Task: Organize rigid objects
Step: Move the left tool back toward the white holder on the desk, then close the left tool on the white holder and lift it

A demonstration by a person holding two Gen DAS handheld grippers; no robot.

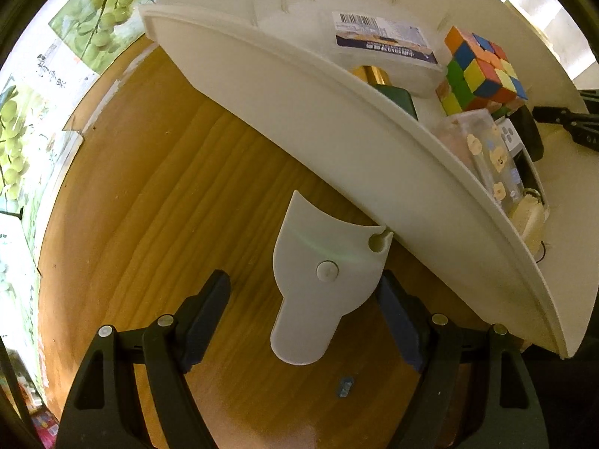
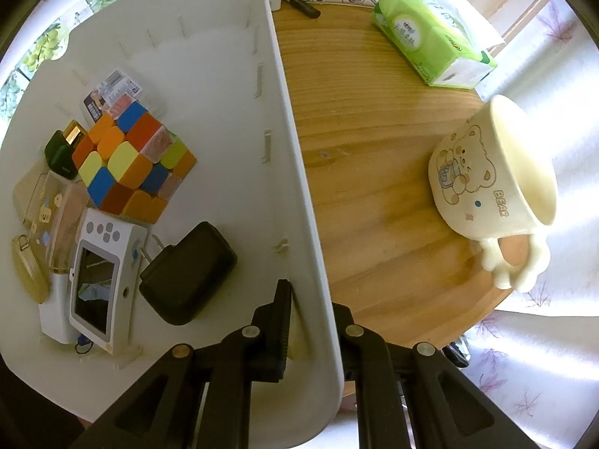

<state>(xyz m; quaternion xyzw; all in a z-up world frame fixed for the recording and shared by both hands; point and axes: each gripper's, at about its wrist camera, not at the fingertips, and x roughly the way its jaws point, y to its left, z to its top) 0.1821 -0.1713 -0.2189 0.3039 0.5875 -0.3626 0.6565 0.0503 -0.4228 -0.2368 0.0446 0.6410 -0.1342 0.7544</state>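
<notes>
Taking the white bin [image 2: 209,86] as the landmark: left of it, in the left wrist view, the round wooden bench [image 1: 157,194] lies bare up to its curved edge, with grape-print sheets [image 1: 105,22] beyond that edge. The left tool [image 1: 303,295] stands released, jaws wide apart, over this bare wood just outside the bin's near wall; a flat white plastic piece [image 1: 322,280] lies between the jaws, its notched corner at the foot of that wall, and one finger seems to touch its side. Inside the bin, things crowd one end: a labelled clear box [image 2: 112,93], a dark green block [image 2: 60,155], a cube [image 2: 131,161], a stickered clear case [image 2: 48,202], a white camera [image 2: 101,280] and a black charger [image 2: 187,273]; the other end of the bin floor is open. The right tool [image 2: 314,318] is clenched on the bin's right wall near its corner, one finger inside, one outside. Right of the bin, the bench shows a broad open strip, then a green tissue pack [image 2: 430,37] well away and a bear mug [image 2: 494,172] near the bench's edge.
</notes>
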